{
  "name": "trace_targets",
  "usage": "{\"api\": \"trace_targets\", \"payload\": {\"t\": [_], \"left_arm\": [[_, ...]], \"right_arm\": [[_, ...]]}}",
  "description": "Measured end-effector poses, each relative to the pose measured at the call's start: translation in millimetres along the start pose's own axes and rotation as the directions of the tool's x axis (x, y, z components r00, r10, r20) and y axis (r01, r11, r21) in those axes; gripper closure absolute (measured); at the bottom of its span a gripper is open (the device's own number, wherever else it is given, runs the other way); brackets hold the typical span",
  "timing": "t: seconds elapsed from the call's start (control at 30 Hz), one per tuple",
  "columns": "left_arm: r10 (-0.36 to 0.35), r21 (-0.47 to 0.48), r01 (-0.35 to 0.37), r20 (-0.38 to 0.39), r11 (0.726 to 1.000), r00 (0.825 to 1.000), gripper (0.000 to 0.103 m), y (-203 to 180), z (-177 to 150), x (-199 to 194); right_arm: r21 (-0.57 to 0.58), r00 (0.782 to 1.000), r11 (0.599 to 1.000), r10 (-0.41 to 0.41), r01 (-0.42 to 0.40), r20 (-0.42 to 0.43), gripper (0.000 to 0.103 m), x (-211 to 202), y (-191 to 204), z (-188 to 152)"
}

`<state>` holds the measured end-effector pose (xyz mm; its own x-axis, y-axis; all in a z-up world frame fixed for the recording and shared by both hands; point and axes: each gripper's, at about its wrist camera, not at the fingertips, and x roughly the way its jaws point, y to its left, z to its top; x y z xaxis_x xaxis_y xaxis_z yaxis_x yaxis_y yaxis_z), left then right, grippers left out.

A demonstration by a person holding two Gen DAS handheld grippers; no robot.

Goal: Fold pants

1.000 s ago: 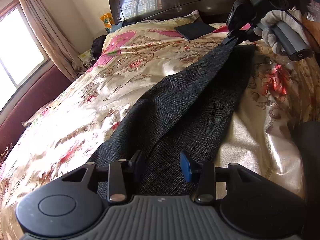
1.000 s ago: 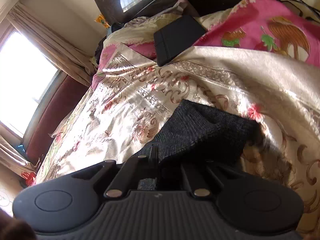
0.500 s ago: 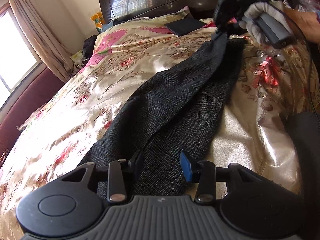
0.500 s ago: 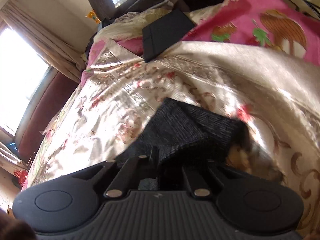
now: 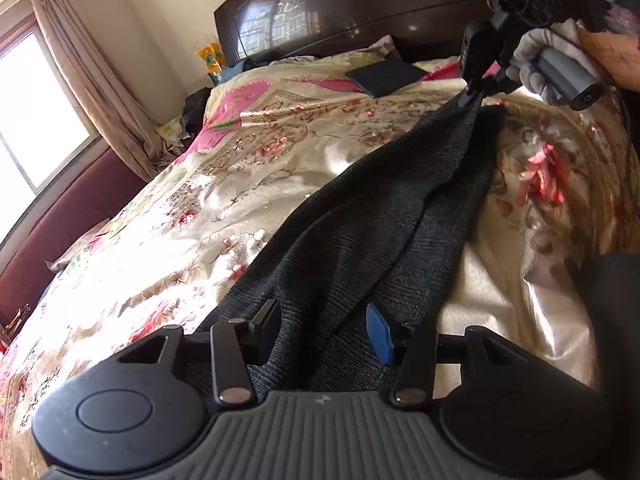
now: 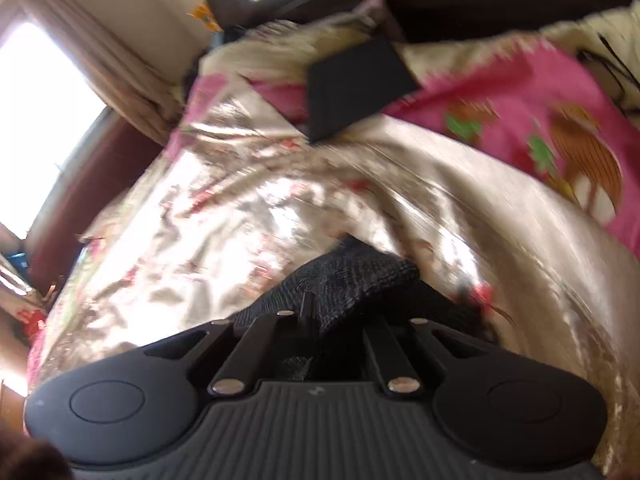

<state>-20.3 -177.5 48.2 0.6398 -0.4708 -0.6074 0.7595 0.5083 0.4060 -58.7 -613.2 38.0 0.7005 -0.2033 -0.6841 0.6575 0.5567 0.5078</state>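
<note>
left wrist view: pants (image 5: 384, 216) lie lengthwise on bed (image 5: 168, 240), far end pinched tight in right claw (image 5: 474, 98); left claw (image 5: 324, 328) just widened, straddling near end, pads off the cloth.

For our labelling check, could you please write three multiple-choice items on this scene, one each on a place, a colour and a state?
1. Where does the flat black case lie?
A. on the bedspread near the headboard
B. on the floor
C. on the pants

2. What colour are the pants?
A. pink
B. dark grey
C. white

3. How does the right gripper stand?
A. wide open above the bed
B. shut on the pants
C. shut on the curtain

Answers:
1 A, the case rests on the cover just below the dark headboard.
2 B, the cloth is dark grey against the floral cover.
3 B, the left wrist view shows the far end of the pants pinched in it.
</note>
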Motion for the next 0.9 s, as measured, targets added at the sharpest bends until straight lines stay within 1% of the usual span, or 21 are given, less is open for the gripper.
{"api": "trace_targets", "payload": {"t": [0.03, 0.07, 0.1, 0.13, 0.2, 0.27, 0.33, 0.4, 0.43, 0.5, 0.53, 0.57, 0.6, 0.63, 0.67, 0.7, 0.77, 0.8, 0.9], "left_arm": [[-0.005, 0.014, 0.006, -0.012, 1.000, 1.000, 0.041, -2, -3, 2], [-0.008, 0.022, 0.008, -0.023, 1.000, 1.000, 0.041, -4, -4, 4], [-0.009, 0.026, 0.010, -0.031, 1.000, 0.999, 0.041, -5, -5, 6], [-0.014, 0.025, 0.015, -0.042, 1.000, 0.999, 0.041, -6, -7, 9], [-0.022, 0.014, 0.022, -0.054, 1.000, 0.998, 0.041, -6, -8, 14], [-0.020, 0.007, 0.021, -0.059, 1.000, 0.998, 0.041, -7, -8, 17], [-0.026, 0.001, 0.026, -0.058, 1.000, 0.998, 0.041, -7, -8, 17], [-0.028, 0.007, 0.028, -0.055, 1.000, 0.998, 0.041, -8, -10, 16], [-0.027, 0.011, 0.028, -0.058, 1.000, 0.998, 0.041, -8, -10, 16], [-0.024, 0.020, 0.025, -0.064, 0.999, 0.998, 0.041, -7, -10, 18], [-0.016, 0.023, 0.017, -0.065, 1.000, 0.998, 0.041, -6, -10, 18], [-0.012, 0.020, 0.013, -0.066, 1.000, 0.998, 0.041, -4, -9, 18], [-0.012, 0.008, 0.013, -0.069, 1.000, 0.998, 0.041, -2, -9, 18], [-0.013, -0.002, 0.012, -0.068, 1.000, 0.998, 0.041, 0, -9, 18], [-0.011, -0.008, 0.011, -0.065, 1.000, 0.998, 0.041, 1, -9, 17], [-0.009, -0.015, 0.009, -0.063, 1.000, 0.998, 0.041, 2, -11, 18], [-0.011, -0.022, 0.010, -0.064, 1.000, 0.998, 0.041, 1, -13, 18], [-0.013, -0.025, 0.011, -0.067, 1.000, 0.998, 0.041, 1, -16, 18], [-0.019, -0.014, 0.018, -0.076, 1.000, 0.997, 0.041, -2, -21, 16]], "right_arm": [[0.046, 0.999, 0.998, -0.029, 0.030, -0.021, 0.099, 11, -17, -5], [0.091, 1.000, 0.996, -0.013, 0.015, -0.027, 0.099, 18, -30, -9], [0.111, 1.000, 0.994, 0.012, -0.011, -0.010, 0.099, 19, -36, -12], [0.099, 1.000, 0.995, 0.018, -0.018, 0.002, 0.098, 18, -35, -13], [0.037, 1.000, 0.999, 0.020, -0.020, 0.010, 0.093, 16, -30, -14], [0.018, 1.000, 1.000, 0.022, -0.022, 0.007, 0.093, 15, -26, -11], [0.003, 1.000, 1.000, 0.022, -0.022, 0.021, 0.097, 13, -23, -9], [-0.045, 0.999, 0.999, 0.024, -0.022, 0.046, 0.098, 7, -12, -6], [-0.049, 0.998, 0.998, 0.039, -0.036, 0.056, 0.098, 4, -8, -2], [-0.015, 0.992, 0.995, 0.100, -0.099, 0.071, 0.099, -3, 6, 14], [-0.020, 0.982, 0.988, 0.155, -0.153, 0.105, 0.099, -15, 17, 22], [-0.050, 0.965, 0.975, 0.219, -0.214, 0.146, 0.099, -28, 29, 29], [-0.107, 0.945, 0.961, 0.271, -0.255, 0.180, 0.099, -42, 43, 34], [-0.141, 0.941, 0.957, 0.277, -0.252, 0.195, 0.099, -50, 52, 36], [-0.138, 0.949, 0.962, 0.260, -0.237, 0.180, 0.099, -49, 54, 37], [-0.126, 0.962, 0.968, 0.233, -0.216, 0.140, 0.099, -42, 50, 38], [-0.100, 0.990, 0.987, 0.128, -0.123, 0.053, 0.099, -19, 34, 29], [-0.078, 0.996, 0.994, 0.084, -0.082, 0.015, 0.099, -6, 22, 21], [-0.018, 0.998, 1.000, 0.010, -0.011, -0.055, 0.099, 18, -13, -2]]}}
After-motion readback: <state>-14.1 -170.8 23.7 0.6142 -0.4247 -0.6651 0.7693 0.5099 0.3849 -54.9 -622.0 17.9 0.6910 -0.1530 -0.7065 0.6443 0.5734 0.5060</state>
